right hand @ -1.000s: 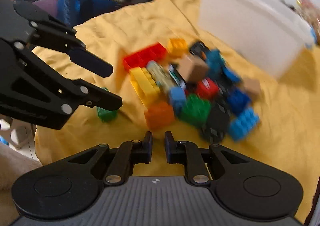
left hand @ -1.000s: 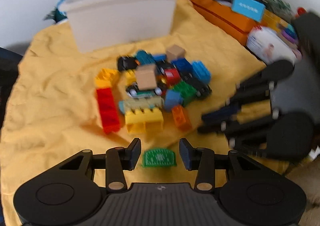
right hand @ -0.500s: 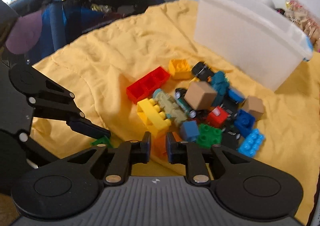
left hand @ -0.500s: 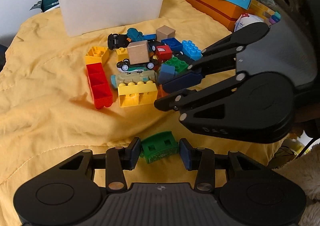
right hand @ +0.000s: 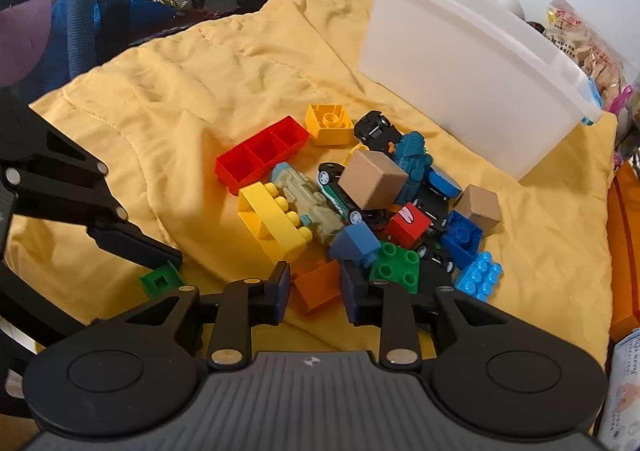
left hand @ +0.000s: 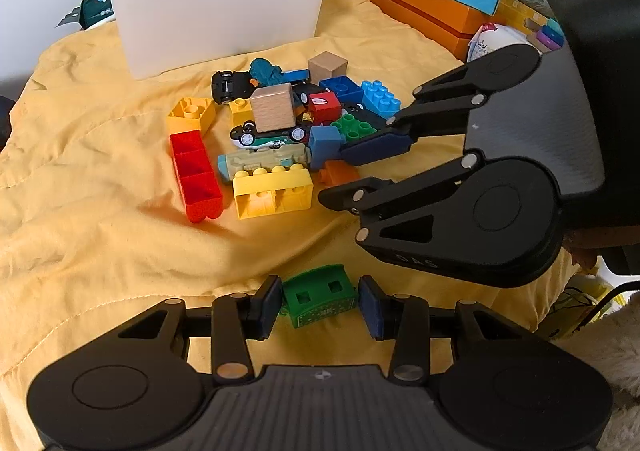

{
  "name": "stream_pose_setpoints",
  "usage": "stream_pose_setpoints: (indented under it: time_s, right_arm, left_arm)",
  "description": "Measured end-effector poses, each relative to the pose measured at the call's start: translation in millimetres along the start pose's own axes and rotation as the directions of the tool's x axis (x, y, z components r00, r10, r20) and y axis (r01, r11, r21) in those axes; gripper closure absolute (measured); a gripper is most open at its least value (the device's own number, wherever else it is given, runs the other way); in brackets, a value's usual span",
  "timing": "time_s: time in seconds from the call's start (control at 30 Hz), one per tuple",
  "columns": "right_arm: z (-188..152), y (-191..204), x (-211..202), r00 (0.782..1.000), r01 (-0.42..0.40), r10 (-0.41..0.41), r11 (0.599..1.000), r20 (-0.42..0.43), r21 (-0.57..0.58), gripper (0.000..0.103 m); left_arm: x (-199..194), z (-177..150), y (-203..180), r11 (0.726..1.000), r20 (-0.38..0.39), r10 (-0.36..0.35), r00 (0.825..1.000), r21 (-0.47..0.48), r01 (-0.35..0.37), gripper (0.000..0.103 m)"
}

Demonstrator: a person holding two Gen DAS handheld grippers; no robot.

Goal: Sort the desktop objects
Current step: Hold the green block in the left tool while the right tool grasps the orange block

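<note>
- Yellow cloth (left hand: pixel 100 251) covers the desk; a white bin (left hand: pixel 220 7) stands at the far side, behind a heap of toy blocks and cars.
- Left gripper (left hand: pixel 319 305) straddles a green block (left hand: pixel 320 297) at the near edge; whether its pads press it, I cannot tell.
- Right gripper (right hand: pixel 314 289) is opening its jaws around an orange block (right hand: pixel 318 287) at the heap's near side, nothing clamped.
- Judged step: picking pieces to sort. Next, the right jaws must settle lower and close squarely.

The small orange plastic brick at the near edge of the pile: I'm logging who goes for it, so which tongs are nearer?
Right. The right tongs straddle the orange brick, opening; the left tongs sit back around a green block.
</note>
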State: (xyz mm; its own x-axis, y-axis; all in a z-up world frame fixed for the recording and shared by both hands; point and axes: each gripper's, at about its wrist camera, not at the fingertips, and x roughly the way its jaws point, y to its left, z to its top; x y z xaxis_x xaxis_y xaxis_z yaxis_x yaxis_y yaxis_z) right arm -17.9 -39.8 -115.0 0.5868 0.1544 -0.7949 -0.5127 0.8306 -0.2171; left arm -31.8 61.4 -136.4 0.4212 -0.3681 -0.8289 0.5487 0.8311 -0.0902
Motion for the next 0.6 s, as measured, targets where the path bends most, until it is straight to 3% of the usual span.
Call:
stream_pose_setpoints:
  time_s: [0.13, 0.23, 0.3, 0.47, 0.6]
  right_arm:
    - [-3.6, -0.5, -0.6, 1.0, 0.003, -0.003, 1.0, 0.008, -0.012, 0.07]
    - [-5.3, 0.3, -1.4, 1.0, -0.003, 0.004, 0.999, 0.019, -0.037, 0.075]
    - [-6.5, -1.4, -5.6, 1.0, -0.018, 0.019, 0.999, 0.024, -0.039, 0.084]
    - [-15.2, -22.4, -21.8, 0.997, -0.074, 0.073, 0.997, 0.018, 0.026, 0.087]
    - [-33.7, -50.0, -27.7, 0.992, -0.128, 0.13, 0.981, 0.0, 0.148, 0.087]
  left_arm:
    - [1.6, 0.9, -0.9, 1.0, -0.004, 0.011, 1.0, -0.019, -0.011, 0.057]
    - [0.4, 1.4, -1.4, 0.999, 0.001, 0.02, 1.0, -0.031, -0.02, 0.057]
    - [0.7, 2.2, -1.8, 0.999, 0.001, 0.026, 1.0, -0.041, -0.025, 0.057]
    - [-0.2, -0.5, -2.4, 0.997, -0.004, 0.044, 0.999, -0.07, -0.044, 0.057]
    - [-4.3, -1.9, -2.6, 0.993, -0.003, 0.065, 0.998, -0.101, -0.065, 0.057]
